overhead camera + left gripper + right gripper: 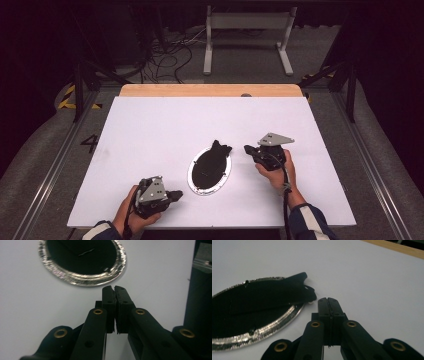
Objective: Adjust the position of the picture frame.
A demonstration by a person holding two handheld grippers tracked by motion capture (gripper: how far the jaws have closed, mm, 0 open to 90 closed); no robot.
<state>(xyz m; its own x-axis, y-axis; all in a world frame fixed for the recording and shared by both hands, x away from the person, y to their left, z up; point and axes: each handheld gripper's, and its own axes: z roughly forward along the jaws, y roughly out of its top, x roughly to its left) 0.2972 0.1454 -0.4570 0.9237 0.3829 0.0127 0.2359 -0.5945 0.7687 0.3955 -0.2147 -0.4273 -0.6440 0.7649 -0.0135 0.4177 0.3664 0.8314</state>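
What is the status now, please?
Left claw shut, empty. Right claw shut, empty. Black item lies on oval silver tray, overhanging far rim. Nothing in the way.

Beyond the work surface
A white metal stand frame stands on the grey floor beside tangled black cables; yellow-black hazard tape lies at left.

At frame centre in the high view, the oval tray has a crinkled silver rim, and the item lying in it is plain black. The bench is plain white, with a light wooden strip along its upper edge. Each hand-held gripper, left and right, is black with brass-coloured rivets and a grey top plate; the sleeves at the bottom of the frame are dark blue with white stripes.
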